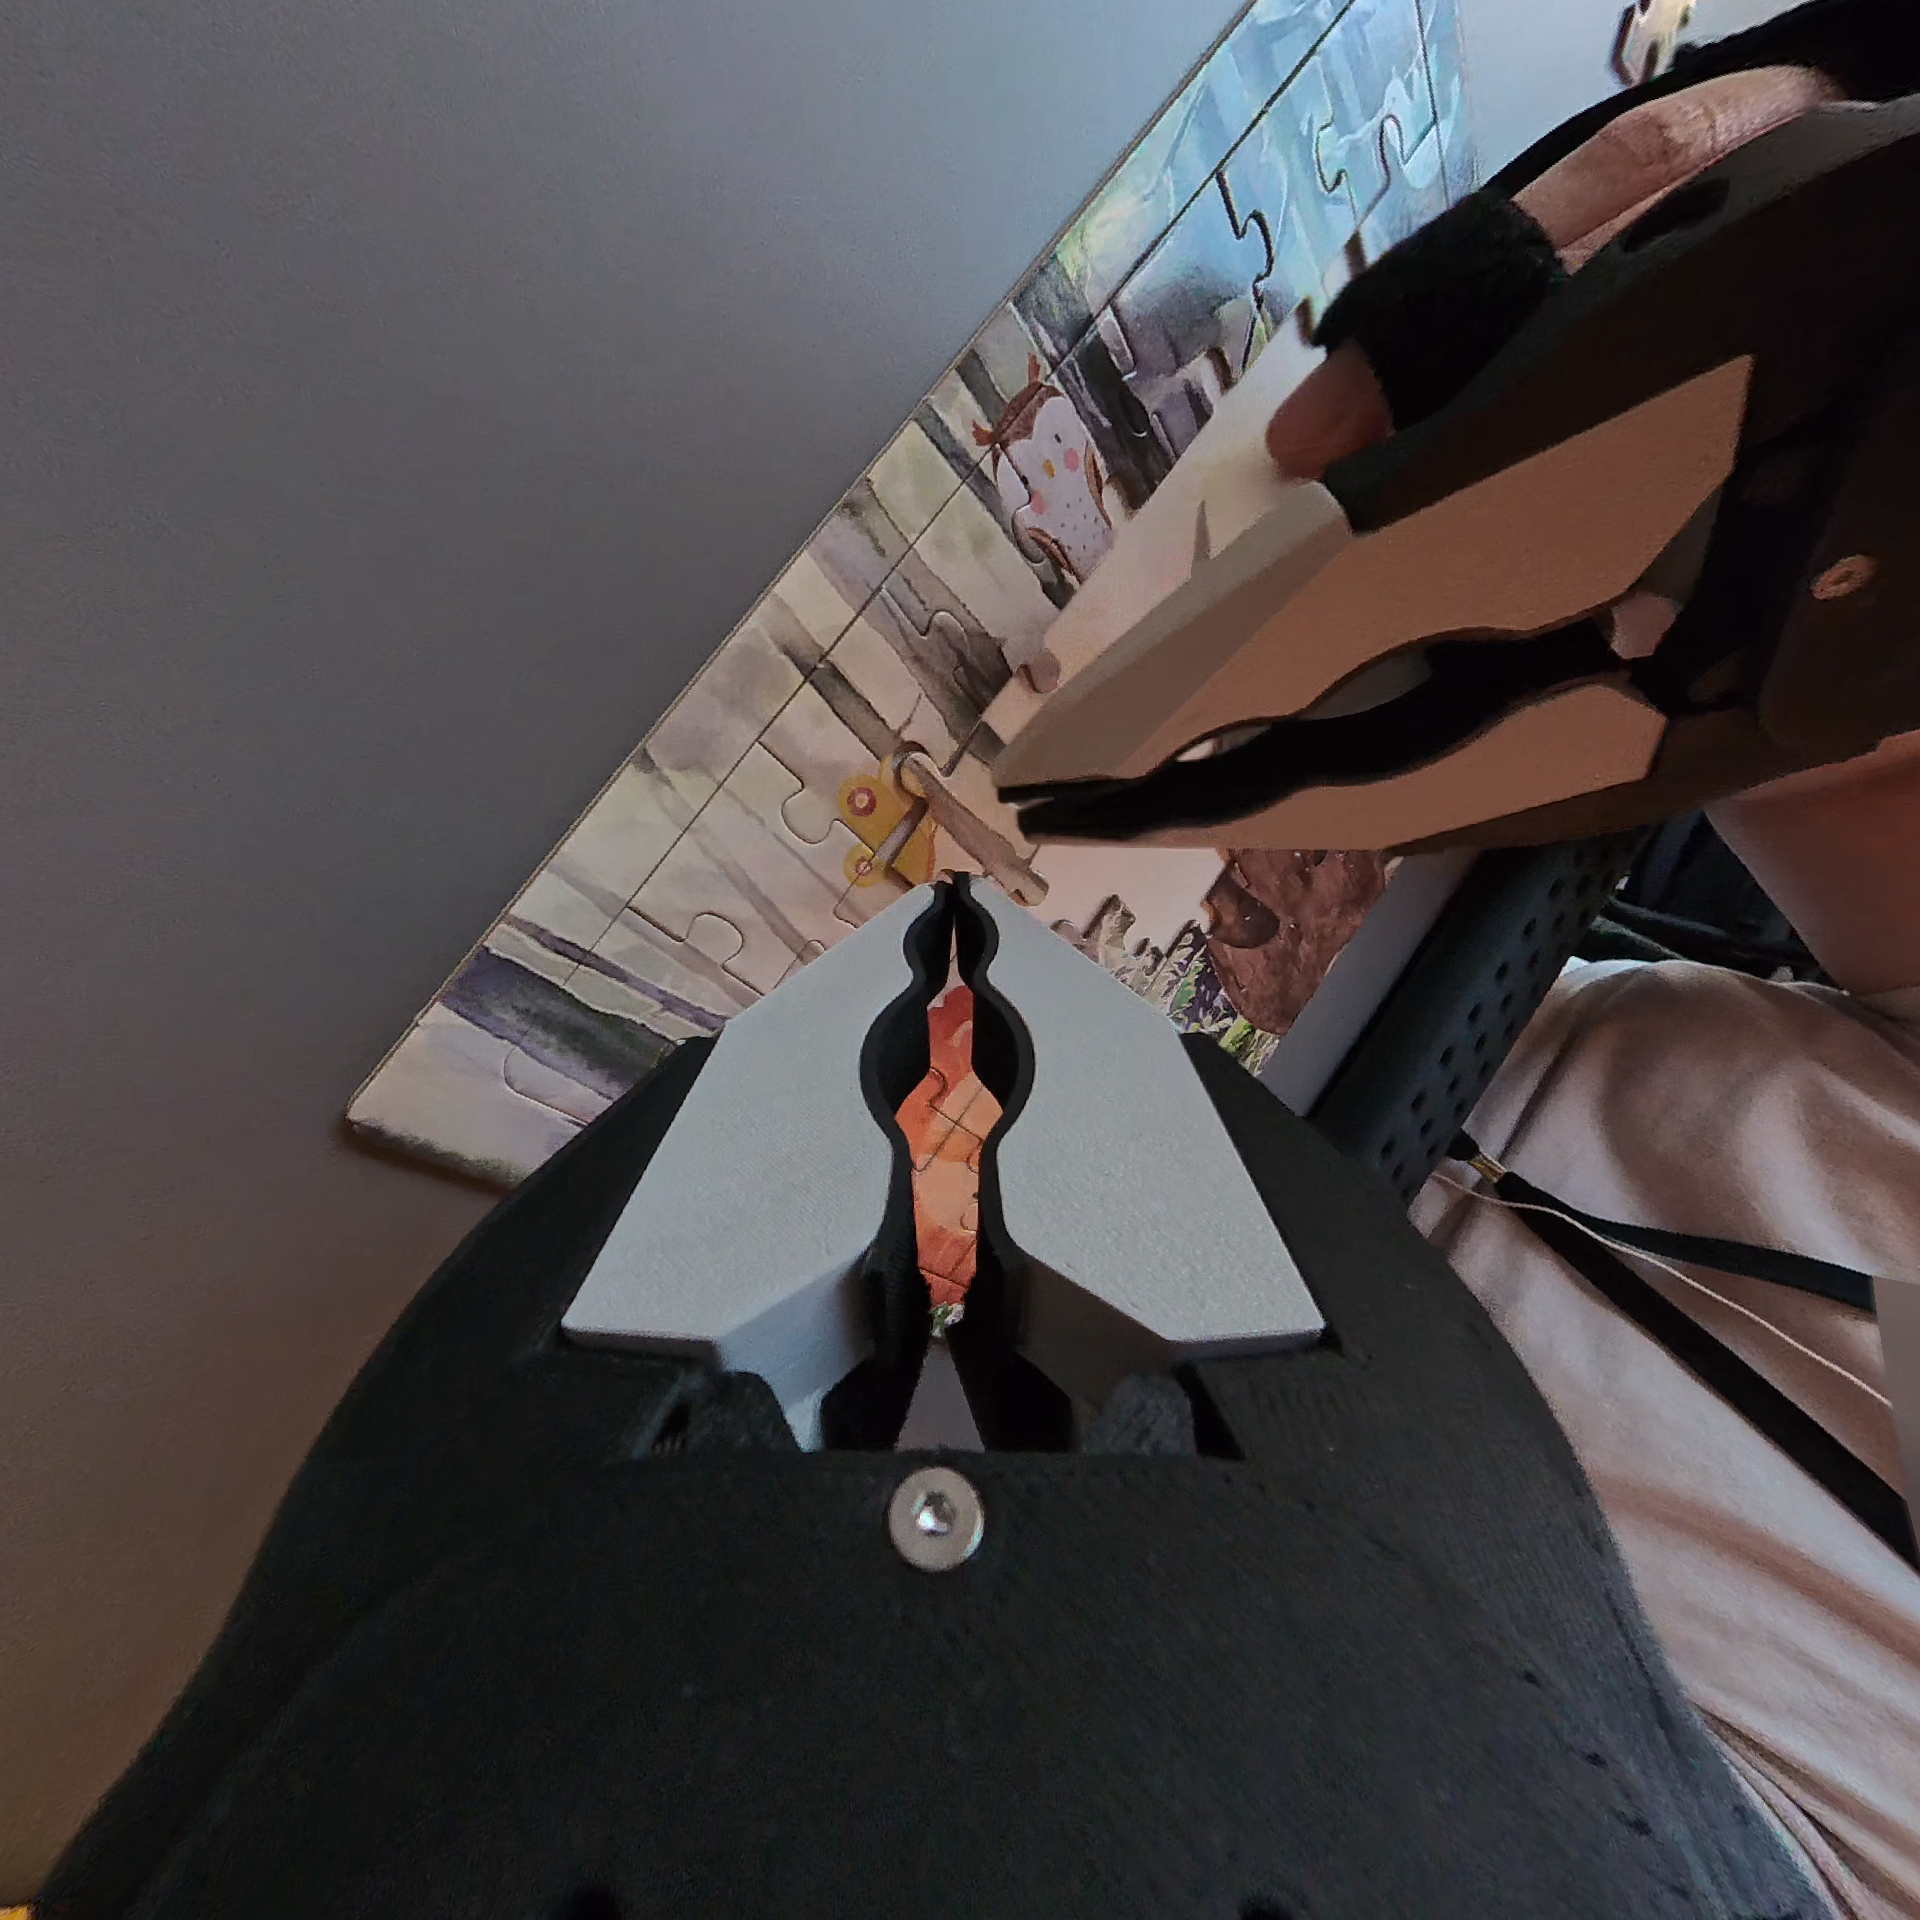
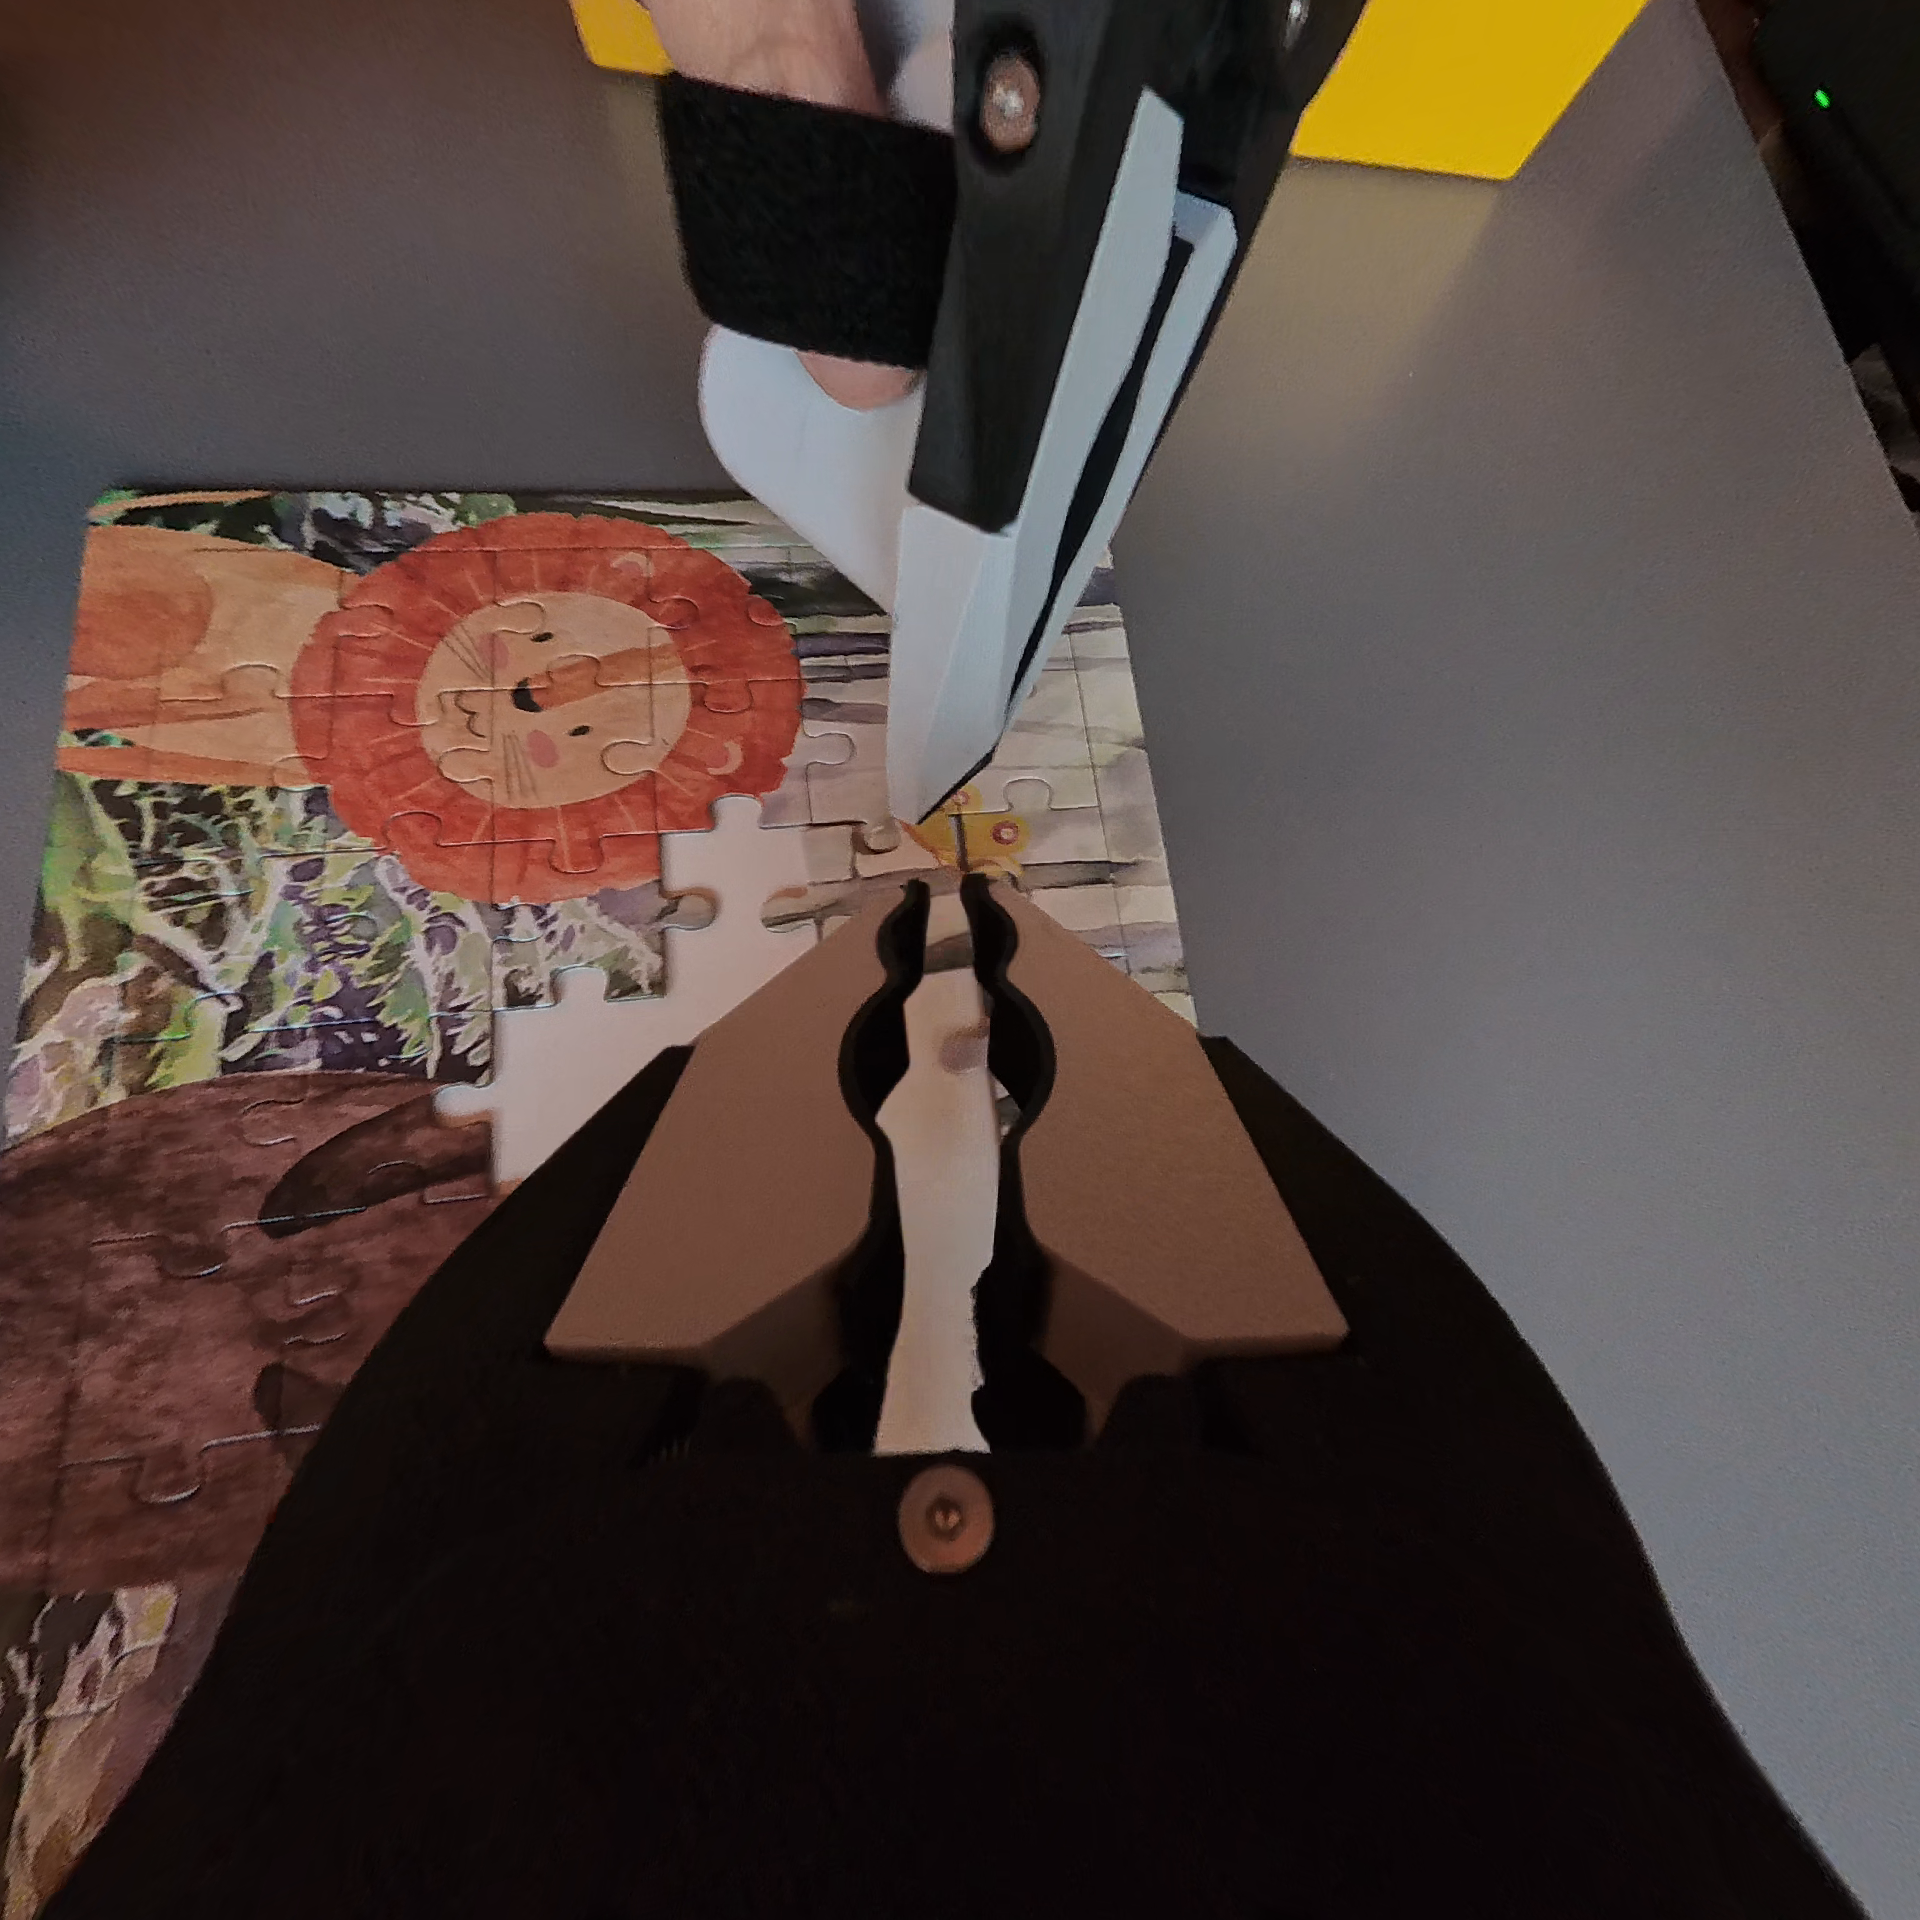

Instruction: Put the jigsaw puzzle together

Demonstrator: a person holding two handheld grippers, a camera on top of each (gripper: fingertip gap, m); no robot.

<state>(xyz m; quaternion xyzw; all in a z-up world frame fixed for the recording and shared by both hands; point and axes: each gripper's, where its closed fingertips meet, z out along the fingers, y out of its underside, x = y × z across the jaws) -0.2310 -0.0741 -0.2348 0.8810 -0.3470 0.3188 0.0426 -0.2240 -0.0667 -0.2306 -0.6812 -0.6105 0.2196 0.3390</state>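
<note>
My left claw [image 1: 957,883], nearest the lens, is pressed together on nothing, its tip down by the butterfly [image 2: 977,831]. The right claw [image 2: 943,885] pinches a tilted piece [image 1: 982,836] over the gap [image 2: 769,862] in the puzzle [image 2: 312,831]. I'd level the piece, align its tabs, then press. To the right, open desk [image 2: 1507,831] gives room.

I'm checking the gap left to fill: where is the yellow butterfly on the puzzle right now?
In the right wrist view, the yellow butterfly with red spots sits near the colourful jigsaw puzzle's right edge, right of the orange lion's head, just beyond the right gripper, at the left gripper's tips.
</note>
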